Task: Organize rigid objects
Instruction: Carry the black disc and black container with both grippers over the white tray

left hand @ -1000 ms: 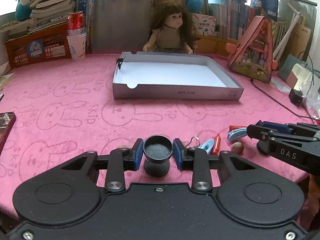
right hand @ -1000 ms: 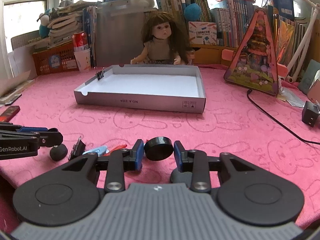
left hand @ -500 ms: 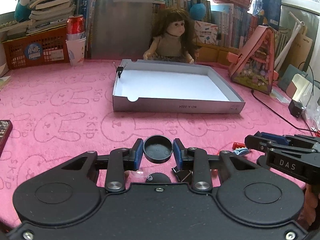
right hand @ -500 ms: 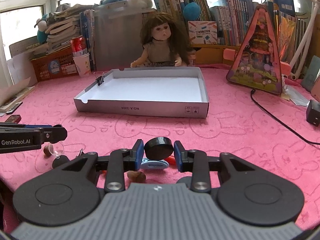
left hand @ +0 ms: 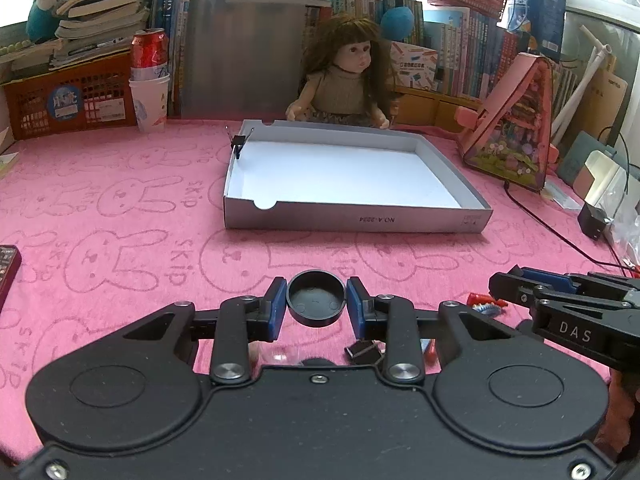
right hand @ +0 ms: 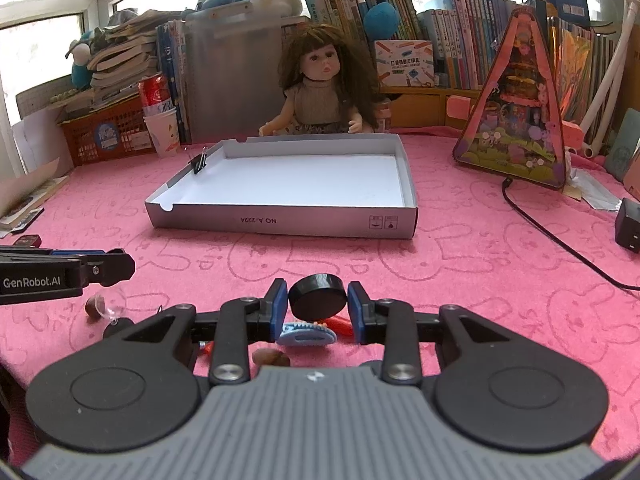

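Landmark: grey cardboard tray [left hand: 356, 220], lying on the pink rabbit-print cloth [left hand: 120, 208], white inside, with a black binder clip [left hand: 238, 142] clipped to its left wall.
Left gripper [left hand: 316, 304]: on the near side of the tray, well apart from its front wall, tilted down toward the cloth; blue pads clamped on a round black cap [left hand: 316, 298], hollow side up.
Right gripper [right hand: 318, 304]: also on the near side of the tray, tilted down at a similar slant; pads clamped on a black disc [right hand: 318, 298], which sits tilted between them.
Side by side: seen from the right wrist, the left gripper reaches in from the left edge, level with its partner.
Loose things: on the cloth nearer than the tray, below the grippers, a blue hair clip [right hand: 306, 334], a brown nut [right hand: 271, 357], a small clear ball [right hand: 114, 300] and another binder clip [left hand: 364, 351].
Beyond the tray: a doll [left hand: 346, 80] sits just behind the far wall.
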Motion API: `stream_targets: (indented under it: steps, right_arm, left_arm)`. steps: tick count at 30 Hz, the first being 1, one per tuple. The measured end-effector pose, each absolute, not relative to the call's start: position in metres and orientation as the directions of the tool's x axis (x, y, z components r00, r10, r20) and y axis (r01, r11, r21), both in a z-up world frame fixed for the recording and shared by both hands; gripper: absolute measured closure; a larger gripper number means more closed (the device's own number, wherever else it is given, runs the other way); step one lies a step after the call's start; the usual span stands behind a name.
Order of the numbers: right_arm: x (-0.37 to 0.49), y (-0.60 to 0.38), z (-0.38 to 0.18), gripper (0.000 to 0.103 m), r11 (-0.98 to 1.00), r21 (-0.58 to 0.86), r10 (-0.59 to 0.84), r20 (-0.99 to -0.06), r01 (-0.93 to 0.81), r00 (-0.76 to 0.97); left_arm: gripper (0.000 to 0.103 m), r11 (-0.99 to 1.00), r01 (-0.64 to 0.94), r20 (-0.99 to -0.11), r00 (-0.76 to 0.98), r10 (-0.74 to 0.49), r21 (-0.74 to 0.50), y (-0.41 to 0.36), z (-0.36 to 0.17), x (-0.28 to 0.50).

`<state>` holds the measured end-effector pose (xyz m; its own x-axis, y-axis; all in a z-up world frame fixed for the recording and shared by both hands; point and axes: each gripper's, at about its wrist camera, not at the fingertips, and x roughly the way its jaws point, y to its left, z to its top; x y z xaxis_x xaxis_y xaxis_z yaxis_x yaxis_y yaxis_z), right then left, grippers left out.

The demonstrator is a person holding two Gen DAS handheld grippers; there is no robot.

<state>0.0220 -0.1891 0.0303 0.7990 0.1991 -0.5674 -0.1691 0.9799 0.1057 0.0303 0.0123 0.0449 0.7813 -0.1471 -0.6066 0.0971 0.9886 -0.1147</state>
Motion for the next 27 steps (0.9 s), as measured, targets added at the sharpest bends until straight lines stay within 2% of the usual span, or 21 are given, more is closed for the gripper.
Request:
stream_targets:
  steps: [7, 14, 19, 27]
  right_arm:
    - [0.055, -0.197, 0.034, 0.066, 0.970, 0.202, 0.233, -0.592, -0.138, 0.771]
    - [0.096, -0.198, 0.051, 0.066, 0.965, 0.230, 0.240, -0.597, -0.123, 0.765]
    - [0.140, -0.200, 0.057, 0.066, 0.955, 0.279, 0.266, -0.649, -0.103, 0.713]
    - [0.188, -0.190, 0.058, 0.066, 0.971, 0.224, 0.222, -0.714, -0.083, 0.664]
  left_arm:
    - [0.073, 0.986, 0.101, -0.620, 0.767, -0.163, -0.134, 0.015, 0.055, 0.067]
    - [0.073, 0.989, 0.077, -0.630, 0.764, -0.139, -0.126, 0.016, 0.066, 0.114]
    - [0.073, 0.985, 0.037, -0.668, 0.730, -0.142, -0.170, 0.020, 0.067, 0.157]
    - [0.073, 0.992, 0.003, -0.710, 0.698, -0.091, -0.124, 0.011, 0.052, 0.203]
